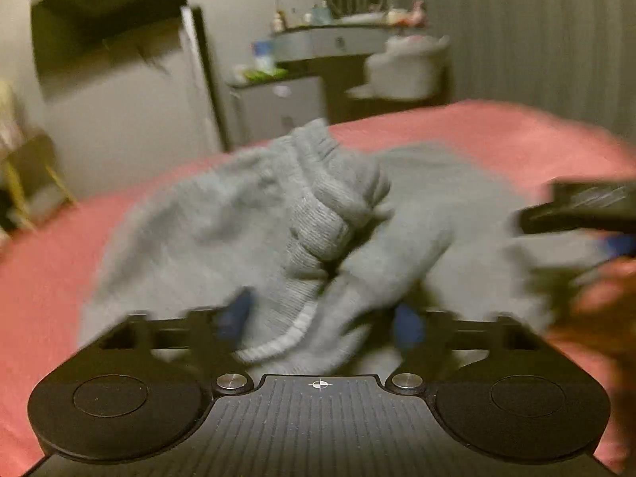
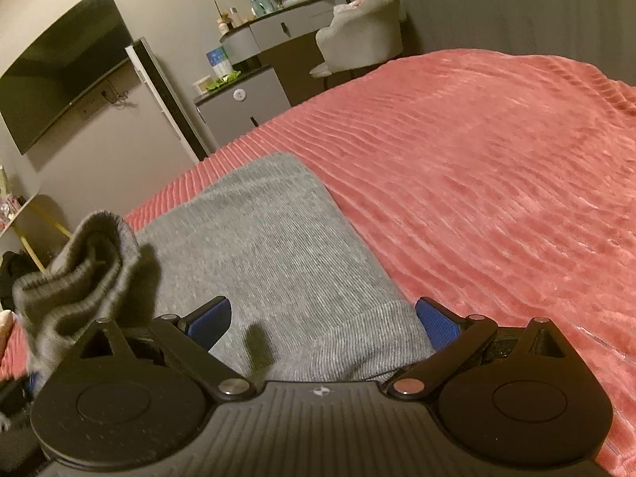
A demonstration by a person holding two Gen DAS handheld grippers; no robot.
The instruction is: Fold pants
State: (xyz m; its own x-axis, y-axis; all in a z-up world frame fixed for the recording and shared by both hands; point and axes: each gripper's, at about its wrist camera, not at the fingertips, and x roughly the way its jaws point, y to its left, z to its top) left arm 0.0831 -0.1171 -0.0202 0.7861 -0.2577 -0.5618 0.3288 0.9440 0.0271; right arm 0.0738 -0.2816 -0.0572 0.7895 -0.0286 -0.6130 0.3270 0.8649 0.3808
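Note:
Grey sweatpants (image 1: 254, 214) lie on a pink ribbed bedspread (image 1: 497, 127). In the blurred left wrist view a bunched ribbed cuff or waistband (image 1: 338, 206) rises between my left gripper's (image 1: 322, 318) wide-apart blue pads (image 1: 238, 314); the pads do not pinch it. The right gripper shows at that view's right edge (image 1: 584, 206). In the right wrist view my right gripper (image 2: 324, 322) is open, its pads (image 2: 208, 320) low over a flat grey pant part (image 2: 270, 238). The lifted ribbed cuff (image 2: 83, 262) hangs at the left.
The pink bedspread (image 2: 497, 167) stretches right and far. Beyond the bed's far edge stand a grey cabinet (image 2: 242, 107), a vanity desk with bottles (image 2: 278, 28), a white chair (image 2: 361, 39) and a wall-mounted TV (image 2: 59, 79). A hand shows at the right (image 1: 604, 302).

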